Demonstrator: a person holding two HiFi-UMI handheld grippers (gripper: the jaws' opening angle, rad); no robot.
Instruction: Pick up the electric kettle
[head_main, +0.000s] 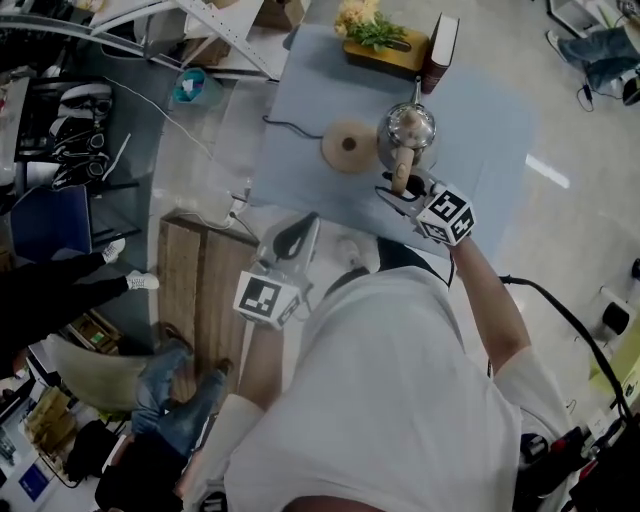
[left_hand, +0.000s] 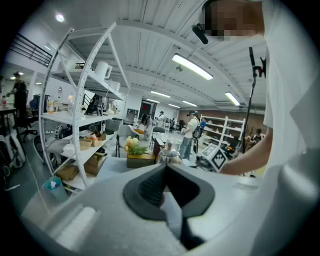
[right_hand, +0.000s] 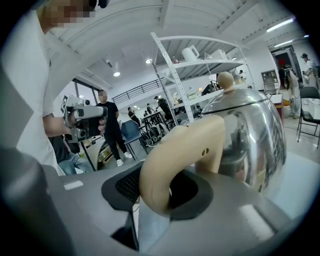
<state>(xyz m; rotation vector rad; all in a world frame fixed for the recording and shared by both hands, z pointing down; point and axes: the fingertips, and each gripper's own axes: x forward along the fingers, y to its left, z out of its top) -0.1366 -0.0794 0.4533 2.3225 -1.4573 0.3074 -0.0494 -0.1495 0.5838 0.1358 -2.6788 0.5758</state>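
Observation:
The steel electric kettle (head_main: 407, 128) stands over the grey-blue table (head_main: 490, 150), just right of its round wooden base (head_main: 348, 147). Its beige handle (head_main: 402, 168) points toward me. My right gripper (head_main: 400, 192) is shut on that handle. In the right gripper view the handle (right_hand: 185, 145) fills the jaws of the right gripper (right_hand: 165, 187), with the shiny kettle body (right_hand: 250, 135) beyond. Whether the kettle rests on the table is hidden. My left gripper (head_main: 300, 225) hovers off the table's near edge, shut and holding nothing. The left gripper view shows the left gripper (left_hand: 166, 172) and the kettle (left_hand: 169, 154) far off.
A wooden box of yellow flowers (head_main: 380, 45) and an upright book (head_main: 440, 50) stand at the table's far edge. A cord (head_main: 295, 128) runs left from the base. A wooden board (head_main: 195, 290) lies on the floor at left, near a white shelf rack (left_hand: 80, 115).

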